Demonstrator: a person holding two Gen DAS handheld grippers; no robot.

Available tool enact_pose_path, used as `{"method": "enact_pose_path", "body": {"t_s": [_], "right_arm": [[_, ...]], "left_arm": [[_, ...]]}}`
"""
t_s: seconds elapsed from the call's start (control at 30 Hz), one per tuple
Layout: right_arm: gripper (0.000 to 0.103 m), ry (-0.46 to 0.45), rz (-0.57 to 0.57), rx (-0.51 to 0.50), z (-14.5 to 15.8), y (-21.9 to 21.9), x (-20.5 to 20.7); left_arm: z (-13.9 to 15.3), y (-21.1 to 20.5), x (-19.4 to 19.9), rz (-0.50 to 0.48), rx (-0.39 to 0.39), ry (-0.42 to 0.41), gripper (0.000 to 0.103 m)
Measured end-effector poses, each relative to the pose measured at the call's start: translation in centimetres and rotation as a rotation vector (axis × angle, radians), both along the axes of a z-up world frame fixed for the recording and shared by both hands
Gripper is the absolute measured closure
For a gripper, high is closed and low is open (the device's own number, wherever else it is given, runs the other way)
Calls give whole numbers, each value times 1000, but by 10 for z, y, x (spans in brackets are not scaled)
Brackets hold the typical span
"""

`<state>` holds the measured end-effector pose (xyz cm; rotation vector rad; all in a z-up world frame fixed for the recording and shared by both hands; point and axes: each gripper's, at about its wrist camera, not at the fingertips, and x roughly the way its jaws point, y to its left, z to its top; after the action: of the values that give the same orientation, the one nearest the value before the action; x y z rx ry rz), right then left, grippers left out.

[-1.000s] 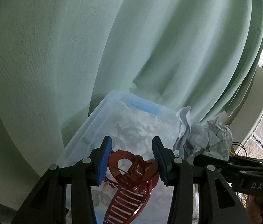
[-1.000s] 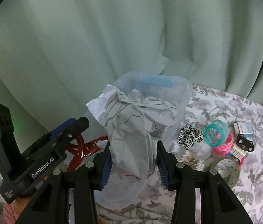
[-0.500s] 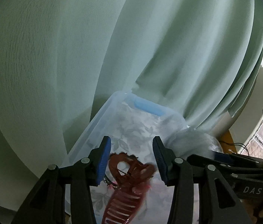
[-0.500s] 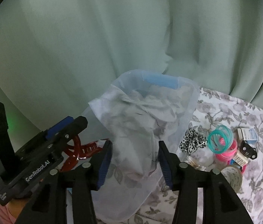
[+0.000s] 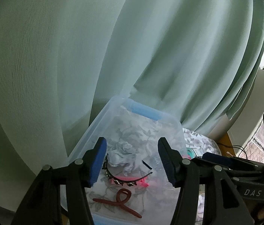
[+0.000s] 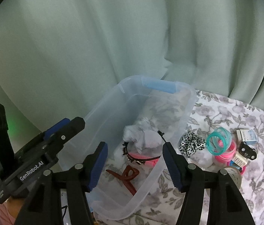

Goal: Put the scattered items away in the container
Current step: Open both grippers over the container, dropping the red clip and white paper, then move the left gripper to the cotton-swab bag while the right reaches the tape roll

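Note:
A clear plastic container (image 6: pixel 102 112) with blue handles stands on the floral cloth; it also shows in the left wrist view (image 5: pixel 87 135). Inside lie a crumpled paper ball (image 6: pixel 141 135) (image 5: pixel 122 155), a dark red hair claw (image 6: pixel 126 176) (image 5: pixel 120 202), and a black headband over a pink comb (image 6: pixel 143 158) (image 5: pixel 128 179). My left gripper (image 5: pixel 132 163) is open and empty above the container. My right gripper (image 6: pixel 134 165) is open and empty above its near right side.
On the cloth to the right lie a leopard scrunchie (image 6: pixel 191 143), teal and pink hair ties (image 6: pixel 220 140), a small white box (image 6: pixel 248 136), a black clip (image 6: pixel 246 149) and a tape roll (image 6: pixel 233 174). A pale green curtain (image 6: pixel 113 37) hangs close behind.
The left gripper opened and dropped the red hair claw into the container. The right gripper opened and dropped the crumpled paper ball in. Both grippers now sit higher and empty.

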<state>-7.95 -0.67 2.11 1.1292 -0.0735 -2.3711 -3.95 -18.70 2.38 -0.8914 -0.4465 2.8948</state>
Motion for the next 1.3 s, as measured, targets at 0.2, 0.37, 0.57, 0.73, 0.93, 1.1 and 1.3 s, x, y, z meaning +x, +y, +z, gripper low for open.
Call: {"method": "enact_pose_path", "body": {"t_s": [0.2, 0.37, 0.57, 0.73, 0.93, 1.1, 1.3], "right_arm": [[38, 25, -21, -20, 11, 14, 10], [38, 51, -50, -52, 24, 34, 20], [38, 85, -105, -103, 34, 69, 34], [38, 112, -195, -153, 40, 118, 46], [38, 128, -326, -210, 39, 182, 56], [38, 107, -452, -244, 26, 237, 62], [38, 40, -559, -261, -1, 278, 62]], "left_arm": [[12, 15, 5, -19, -26, 21, 45], [25, 36, 13, -52, -58, 37, 45], [37, 64, 20, -86, -93, 46, 45], [45, 100, 23, -139, -133, 46, 45], [39, 162, 19, -264, -198, 15, 45], [15, 208, 10, -352, -238, -64, 45], [-34, 249, 0, -425, -305, -198, 45]]}}
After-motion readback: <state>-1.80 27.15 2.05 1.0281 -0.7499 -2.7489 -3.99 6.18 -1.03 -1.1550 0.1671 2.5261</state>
